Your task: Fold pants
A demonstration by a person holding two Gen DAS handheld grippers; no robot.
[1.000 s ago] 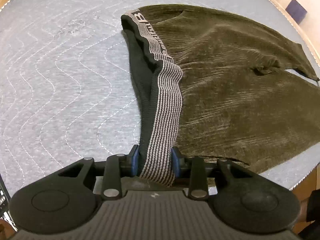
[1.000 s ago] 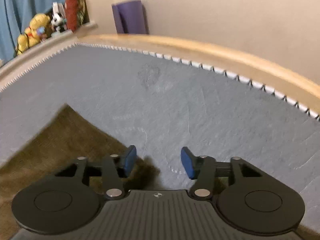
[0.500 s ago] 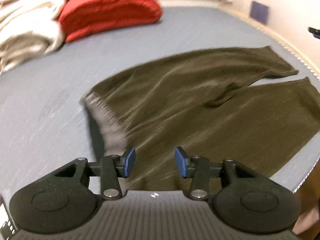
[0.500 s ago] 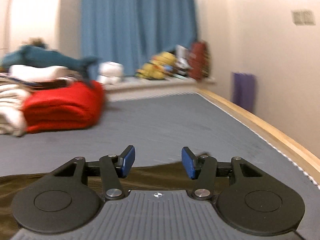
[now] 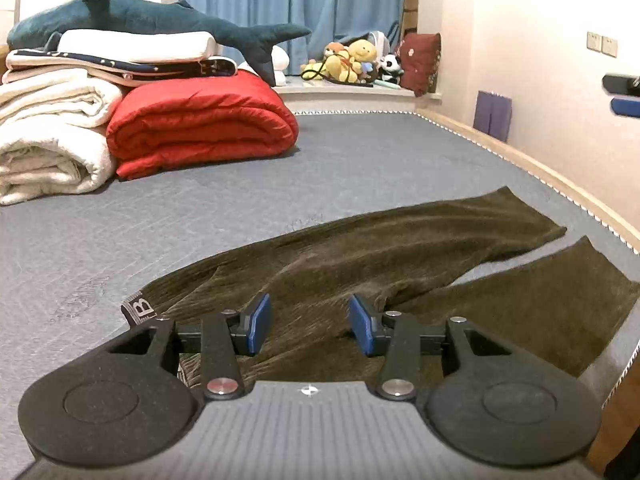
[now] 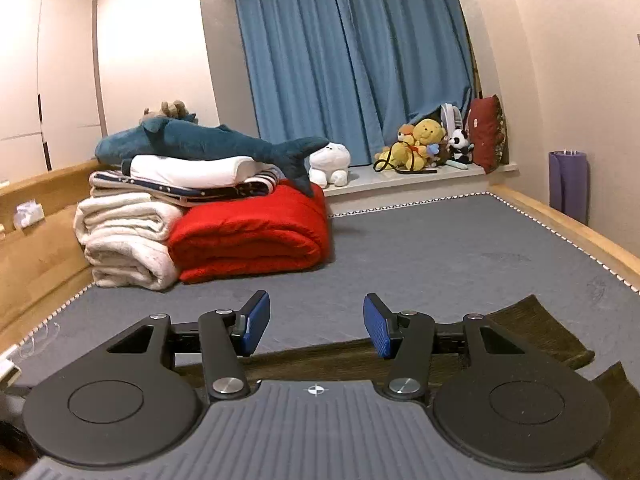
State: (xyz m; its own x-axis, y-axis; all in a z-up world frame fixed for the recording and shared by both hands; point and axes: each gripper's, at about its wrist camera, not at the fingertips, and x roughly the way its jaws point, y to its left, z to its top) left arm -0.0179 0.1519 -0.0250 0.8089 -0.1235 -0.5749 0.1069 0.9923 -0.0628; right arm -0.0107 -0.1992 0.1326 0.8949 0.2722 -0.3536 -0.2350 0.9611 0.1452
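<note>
Dark olive corduroy pants (image 5: pixel 400 264) lie flat on the grey mattress (image 5: pixel 160 232), waistband (image 5: pixel 138 310) at the left, two legs spread toward the right edge. My left gripper (image 5: pixel 310 328) is open and empty, raised above the waist end. My right gripper (image 6: pixel 316 326) is open and empty, held above the pants (image 6: pixel 532 328), of which only a strip shows behind its body. A part of the right gripper shows at the far right of the left wrist view (image 5: pixel 624 94).
A red folded quilt (image 5: pixel 200 124), white blankets (image 5: pixel 48 140), a pillow and a blue shark plush (image 5: pixel 152 20) are stacked at the far left. Soft toys (image 6: pixel 424 144) sit on the sill under blue curtains. A wooden bed rim (image 6: pixel 580 232) runs along the right.
My left gripper has let go of the waistband and lifted, tilting up to face the room. My right gripper has also risen and tilted up. The pants now lie flat.
</note>
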